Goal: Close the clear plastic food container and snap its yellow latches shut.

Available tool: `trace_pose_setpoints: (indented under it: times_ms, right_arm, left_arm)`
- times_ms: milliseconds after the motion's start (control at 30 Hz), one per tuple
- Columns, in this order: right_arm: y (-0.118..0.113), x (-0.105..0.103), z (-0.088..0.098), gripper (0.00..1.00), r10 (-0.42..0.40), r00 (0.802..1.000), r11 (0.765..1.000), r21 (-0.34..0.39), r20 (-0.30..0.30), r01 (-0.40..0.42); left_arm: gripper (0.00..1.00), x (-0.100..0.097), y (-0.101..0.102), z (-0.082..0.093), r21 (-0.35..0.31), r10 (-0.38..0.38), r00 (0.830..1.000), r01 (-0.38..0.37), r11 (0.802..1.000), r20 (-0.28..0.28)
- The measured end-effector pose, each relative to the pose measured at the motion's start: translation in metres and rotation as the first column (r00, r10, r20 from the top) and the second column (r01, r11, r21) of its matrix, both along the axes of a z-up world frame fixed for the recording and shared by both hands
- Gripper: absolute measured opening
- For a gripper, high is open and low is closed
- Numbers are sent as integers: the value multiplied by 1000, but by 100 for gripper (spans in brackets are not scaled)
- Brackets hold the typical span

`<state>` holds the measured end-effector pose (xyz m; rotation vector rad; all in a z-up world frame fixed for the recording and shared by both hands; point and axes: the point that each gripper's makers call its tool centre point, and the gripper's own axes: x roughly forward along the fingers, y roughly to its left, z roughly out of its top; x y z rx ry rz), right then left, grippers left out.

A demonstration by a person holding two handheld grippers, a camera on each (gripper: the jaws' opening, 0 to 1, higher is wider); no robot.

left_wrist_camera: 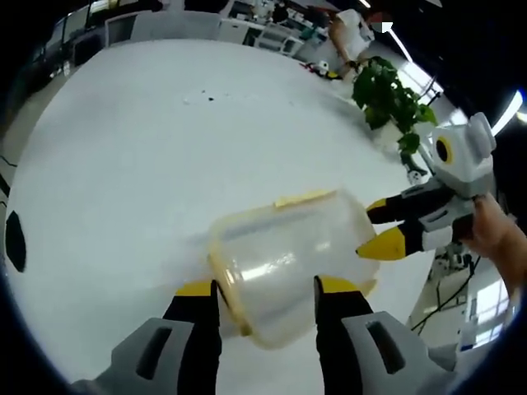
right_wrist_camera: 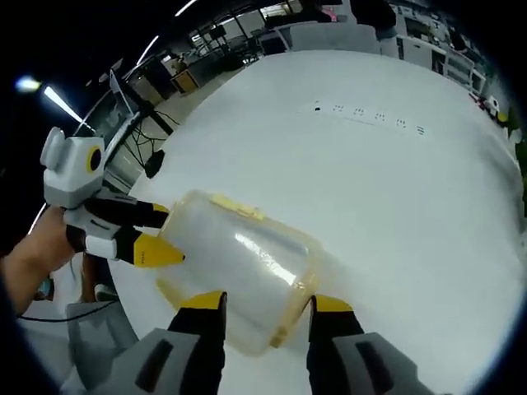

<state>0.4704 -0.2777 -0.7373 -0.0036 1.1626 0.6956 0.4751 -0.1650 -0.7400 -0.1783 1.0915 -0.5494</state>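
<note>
Left gripper view: the left gripper (left_wrist_camera: 268, 296), grey with yellow-tipped black jaws, straddles the near end of the clear, rounded plastic food container (left_wrist_camera: 288, 263), jaws spread to either side of its yellow-trimmed rim. Whether they press the walls cannot be told; I judge it a bracing hold, steadying the box for latching. The container lies on the white tabletop (left_wrist_camera: 148, 164), lid apparently seated. A yellow latch (left_wrist_camera: 303, 198) shows along its upper edge. To the right, the right gripper (left_wrist_camera: 380, 226) meets the container's far end, held by a person's hand (left_wrist_camera: 498, 234). Beyond stands a green leafy potted plant (left_wrist_camera: 391, 99).

Right gripper view: the left gripper (right_wrist_camera: 160, 237) enters from the left, touching the container (right_wrist_camera: 239, 267). The right gripper (right_wrist_camera: 262, 309) brackets the opposite end, jaws apart, contact again uncertain. This view adds a row of small dark marks (right_wrist_camera: 366, 113) on the tabletop (right_wrist_camera: 395, 206) and the latch (right_wrist_camera: 235, 207) side-on.
</note>
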Motion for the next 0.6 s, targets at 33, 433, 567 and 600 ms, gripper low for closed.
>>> trace_pose_setpoints:
  times_ms: [33, 433, 567, 600]
  right_arm:
    - [0, 1, 0, 37, 6, 1000, 1000, -3, 5, -6]
    - [0, -1, 1, 38, 48, 998, 999, 2, 35, -48]
    - [2, -5, 1, 38, 80, 996, 997, 0, 44, -80]
    - [2, -5, 1, 38, 90, 995, 996, -7, 46, -90]
  left_arm:
    - [44, 0, 0, 0, -5, -2, 1000, 2, 1000, 4]
    - [47, 2, 1, 3, 13, -67, 996, 66, 998, 57]
    - [50, 2, 2, 6, 5, -78, 995, 78, 997, 65]
    - [50, 3, 2, 7, 8, -93, 993, 93, 996, 75]
